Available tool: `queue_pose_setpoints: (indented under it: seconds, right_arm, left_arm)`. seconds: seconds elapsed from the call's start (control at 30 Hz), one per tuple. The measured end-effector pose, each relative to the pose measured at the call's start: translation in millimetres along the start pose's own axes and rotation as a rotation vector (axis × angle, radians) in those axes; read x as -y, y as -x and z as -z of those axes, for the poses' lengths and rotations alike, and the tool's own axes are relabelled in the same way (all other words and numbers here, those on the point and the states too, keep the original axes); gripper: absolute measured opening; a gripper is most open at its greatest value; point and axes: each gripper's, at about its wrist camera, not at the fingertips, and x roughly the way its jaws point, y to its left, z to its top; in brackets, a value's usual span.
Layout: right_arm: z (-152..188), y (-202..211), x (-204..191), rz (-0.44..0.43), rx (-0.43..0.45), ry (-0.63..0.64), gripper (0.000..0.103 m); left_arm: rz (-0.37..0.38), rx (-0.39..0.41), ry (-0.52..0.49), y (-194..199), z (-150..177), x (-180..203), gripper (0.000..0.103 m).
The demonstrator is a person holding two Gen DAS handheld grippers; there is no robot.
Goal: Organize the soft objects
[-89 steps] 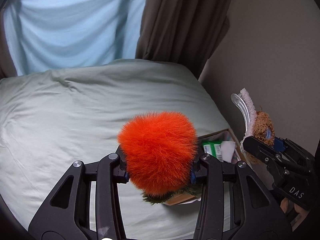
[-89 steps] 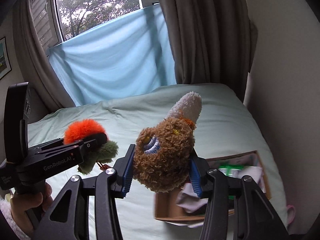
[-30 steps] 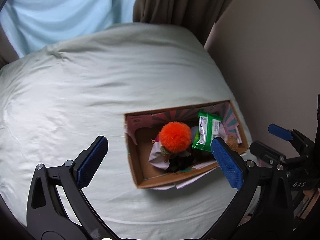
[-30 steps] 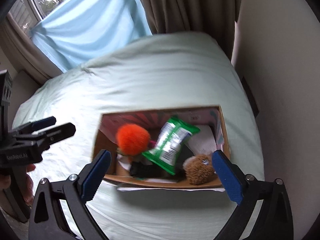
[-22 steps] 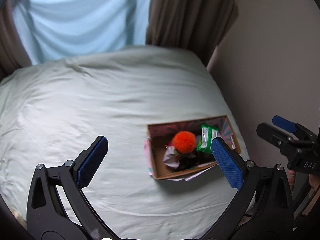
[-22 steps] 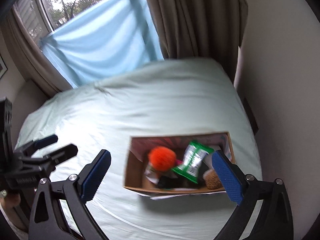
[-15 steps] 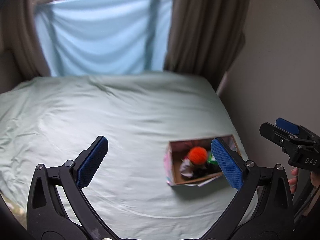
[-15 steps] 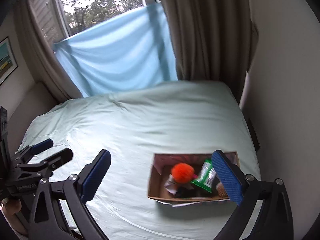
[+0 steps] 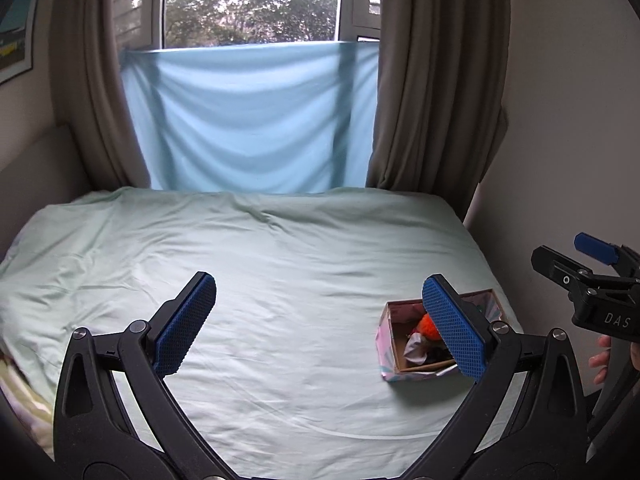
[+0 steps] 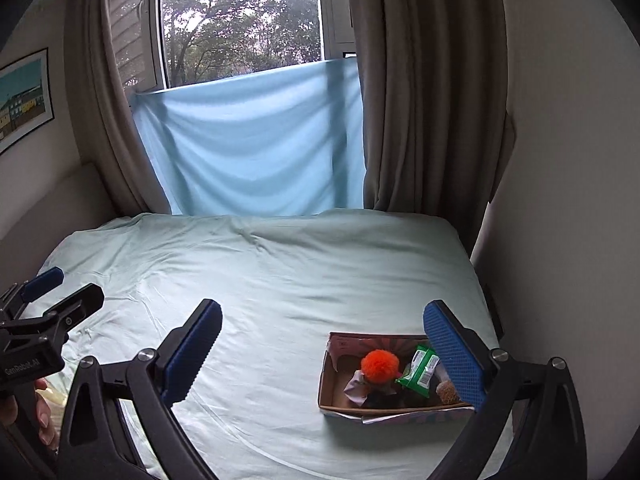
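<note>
A cardboard box [image 10: 329, 384] sits on the bed at the right, near the front edge; it also shows in the left wrist view [image 9: 390, 354]. Inside lie an orange fluffy toy [image 10: 379, 366], a green packet [image 10: 420, 368], a brown plush toy [image 10: 447, 392] and pale cloth [image 10: 356, 388]. The orange toy [image 9: 427, 325] is partly hidden behind my left finger. My left gripper [image 9: 320, 324] is open and empty, high above the bed. My right gripper [image 10: 324, 354] is open and empty, also well above the box.
The pale green bed sheet [image 9: 260, 280] fills the middle. A blue cloth [image 10: 256, 148] hangs over the window between brown curtains [image 10: 424, 100]. A wall [image 10: 568, 200] runs close along the bed's right side. A picture [image 10: 24, 96] hangs at the left.
Both grippers let go of their toys into the box, then pulled back and up. The box now looks small and far, and the window has come into view.
</note>
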Motion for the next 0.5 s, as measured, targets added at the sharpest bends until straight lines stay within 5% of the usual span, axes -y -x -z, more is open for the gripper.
queue_pose_setpoints:
  seconds: [0.5]
  right_arm:
    - [4, 15, 2, 0.044, 0.026, -0.026, 0.100]
  left_arm:
    - [0.032, 0.023, -0.011, 11, 7, -2, 0.103]
